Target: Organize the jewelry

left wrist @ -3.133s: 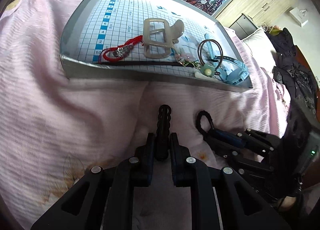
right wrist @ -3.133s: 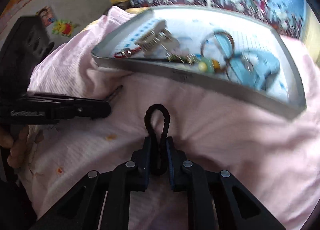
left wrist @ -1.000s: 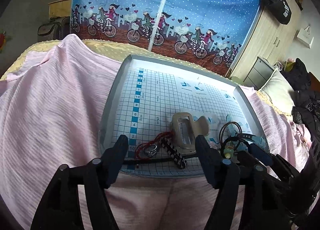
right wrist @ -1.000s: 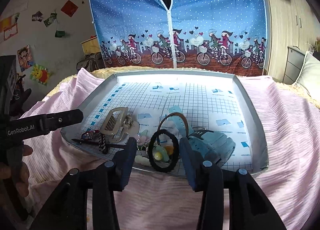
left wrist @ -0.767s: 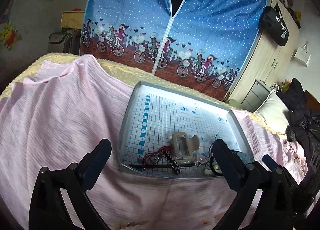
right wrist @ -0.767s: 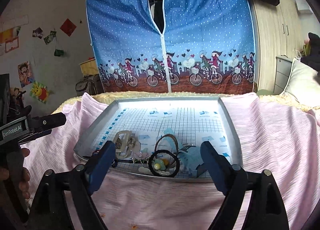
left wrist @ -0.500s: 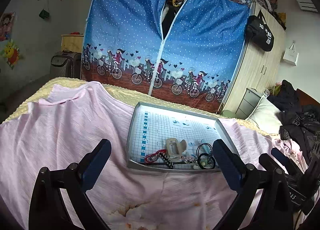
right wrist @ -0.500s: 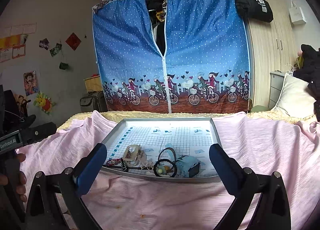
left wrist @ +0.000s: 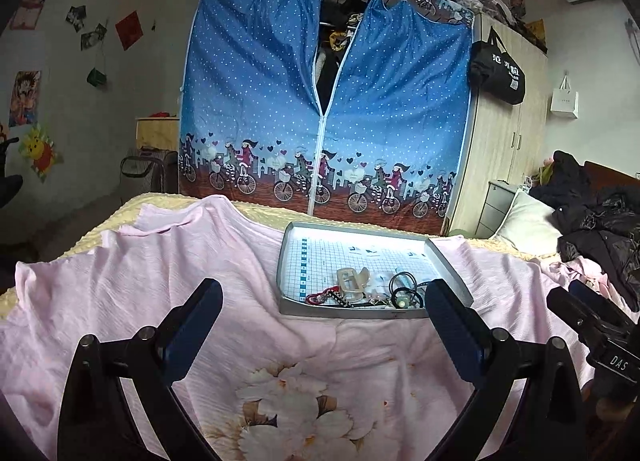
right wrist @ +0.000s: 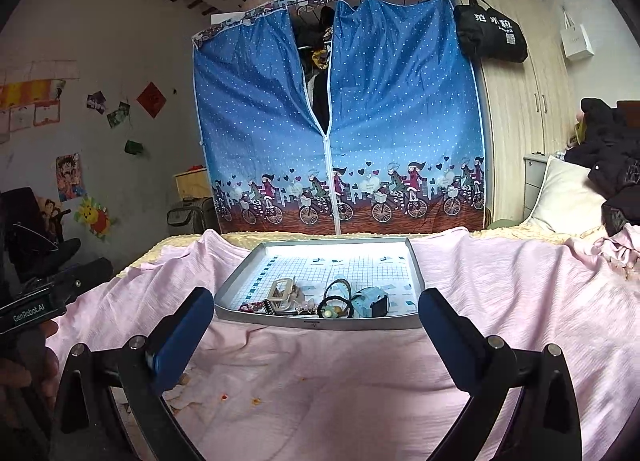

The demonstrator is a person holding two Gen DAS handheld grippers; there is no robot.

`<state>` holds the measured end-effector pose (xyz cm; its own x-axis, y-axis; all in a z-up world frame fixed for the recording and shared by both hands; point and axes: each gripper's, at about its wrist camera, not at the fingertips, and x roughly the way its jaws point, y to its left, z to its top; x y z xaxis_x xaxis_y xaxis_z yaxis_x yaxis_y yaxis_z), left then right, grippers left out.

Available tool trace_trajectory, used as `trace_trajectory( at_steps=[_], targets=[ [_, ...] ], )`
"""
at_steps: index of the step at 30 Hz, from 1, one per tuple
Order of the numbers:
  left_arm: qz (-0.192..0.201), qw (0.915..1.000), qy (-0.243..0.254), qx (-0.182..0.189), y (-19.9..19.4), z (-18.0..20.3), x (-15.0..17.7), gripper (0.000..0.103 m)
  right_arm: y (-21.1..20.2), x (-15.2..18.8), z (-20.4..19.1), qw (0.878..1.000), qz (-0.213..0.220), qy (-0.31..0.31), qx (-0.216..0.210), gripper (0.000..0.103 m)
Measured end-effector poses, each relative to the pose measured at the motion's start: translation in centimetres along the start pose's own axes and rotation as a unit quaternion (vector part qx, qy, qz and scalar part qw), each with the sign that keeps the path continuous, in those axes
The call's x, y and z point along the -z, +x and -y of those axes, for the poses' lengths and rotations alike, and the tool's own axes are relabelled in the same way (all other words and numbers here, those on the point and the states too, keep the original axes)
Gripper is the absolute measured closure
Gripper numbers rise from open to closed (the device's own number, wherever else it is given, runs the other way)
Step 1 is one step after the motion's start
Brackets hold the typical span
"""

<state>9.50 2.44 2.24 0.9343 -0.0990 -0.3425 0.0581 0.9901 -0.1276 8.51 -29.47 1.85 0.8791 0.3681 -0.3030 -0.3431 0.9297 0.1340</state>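
Your jewelry sits bunched along the near edge of the tray (right wrist: pixel 320 325), which rests on the pink sheet (right wrist: pixel 520 301) over the bed: a beige clip (right wrist: pixel 281 288), a red cord (left wrist: pixel 318 297) at the left end, a black hair tie (right wrist: pixel 335 307) ringing some pale beads, and a blue piece (right wrist: pixel 370 301) on the right. Nothing loose shows on the sheet in either view, so the collecting looks done to me; what could remain is spreading the pile out, since the far part of the tray's grid is bare and the pieces touch or overlap. You hold both tools well back from the tray. Your left gripper (left wrist: pixel 322 325) has its jaws spread wide with nothing between them, and your right gripper (right wrist: pixel 316 329) is the same, wide apart and empty. About 3 seconds ago each gripper was clamped on a black hair item just short of the tray's near wall; by 1 second ago both pieces lay inside the tray and the jaws framed the pile closely. Since then you have drawn both grippers back, so the tray now looks small and the blue wardrobe (right wrist: pixel 340 121) behind the bed fills the upper view. The pile itself has not shifted over the last second.
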Motion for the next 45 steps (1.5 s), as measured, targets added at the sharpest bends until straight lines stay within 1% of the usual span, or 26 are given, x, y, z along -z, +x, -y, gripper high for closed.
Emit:
trace_trajectory(
  at_steps=[9, 23, 45],
  targets=[
    [0.004, 0.9998, 0.016, -0.006, -0.2, 0.4, 0.9, 0.004, -0.1, 0.5, -0.4, 1.0, -0.006, -0.008, -0.001, 0.0],
    [0.0, 0.9999, 0.009, -0.006, -0.2, -0.2, 1.2, 0.004, 0.1, 0.8, -0.6, 1.0, -0.009, -0.013, 0.001, 0.0],
    [-0.003, 0.9998, 0.018, -0.007, 0.0, -0.1, 1.4, 0.004, 0.2, 1.2, -0.7, 1.0, -0.014, -0.015, 0.0, 0.0]
  ],
)
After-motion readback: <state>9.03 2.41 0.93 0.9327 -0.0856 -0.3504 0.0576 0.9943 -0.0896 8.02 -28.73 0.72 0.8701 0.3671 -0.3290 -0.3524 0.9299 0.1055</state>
